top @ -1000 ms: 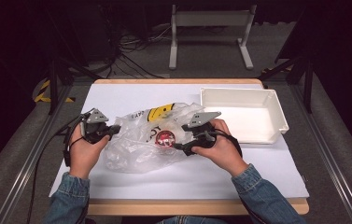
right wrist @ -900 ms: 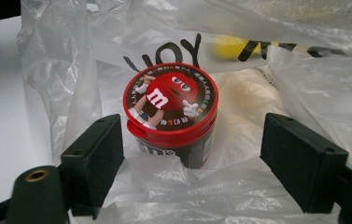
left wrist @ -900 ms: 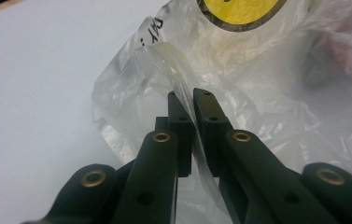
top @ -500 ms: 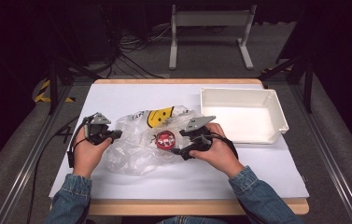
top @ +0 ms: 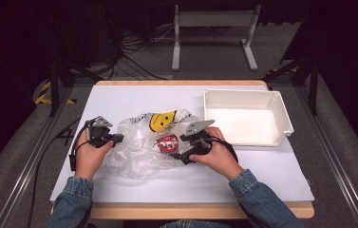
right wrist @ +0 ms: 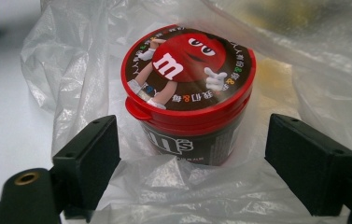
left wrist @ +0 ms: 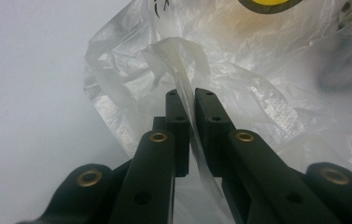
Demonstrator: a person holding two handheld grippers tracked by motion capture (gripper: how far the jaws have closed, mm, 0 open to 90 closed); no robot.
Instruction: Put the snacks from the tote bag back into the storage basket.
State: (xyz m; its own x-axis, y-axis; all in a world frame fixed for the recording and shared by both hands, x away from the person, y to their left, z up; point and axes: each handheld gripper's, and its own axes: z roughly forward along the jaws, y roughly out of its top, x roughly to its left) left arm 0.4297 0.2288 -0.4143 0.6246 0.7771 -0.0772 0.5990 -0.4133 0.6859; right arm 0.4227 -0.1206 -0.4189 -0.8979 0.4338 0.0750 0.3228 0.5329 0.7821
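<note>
I see a small candy tub point(right wrist: 188, 98) with a red lid and dark body, printed with a red cartoon character and a white "m". It stands upright on the crumpled clear plastic bag point(top: 141, 145), near the middle of the white table point(top: 119, 102), with film rising around and behind it. The bag carries a yellow smiley print point(top: 162, 120) on its far side.

My left gripper point(left wrist: 188, 122) has its jaws pressed together on a thin fold of the bag's film, which stands up between them. In the high view the left gripper point(top: 115, 138) sits at the bag's left edge, held in the left hand point(top: 90, 154). My right gripper point(right wrist: 190, 170) has its jaws spread wide, one on either side of the tub and apart from it. In the high view the right gripper point(top: 179, 153) is just beside the tub, with the right hand point(top: 217, 154) behind it. Both forearms wear denim sleeves point(top: 257, 194).

A white tray point(top: 283, 114) sits on the table's right, well apart from the bag. Beyond the table lie grey floor, dark cables point(top: 134, 57) and a white metal stand point(top: 214, 19).
</note>
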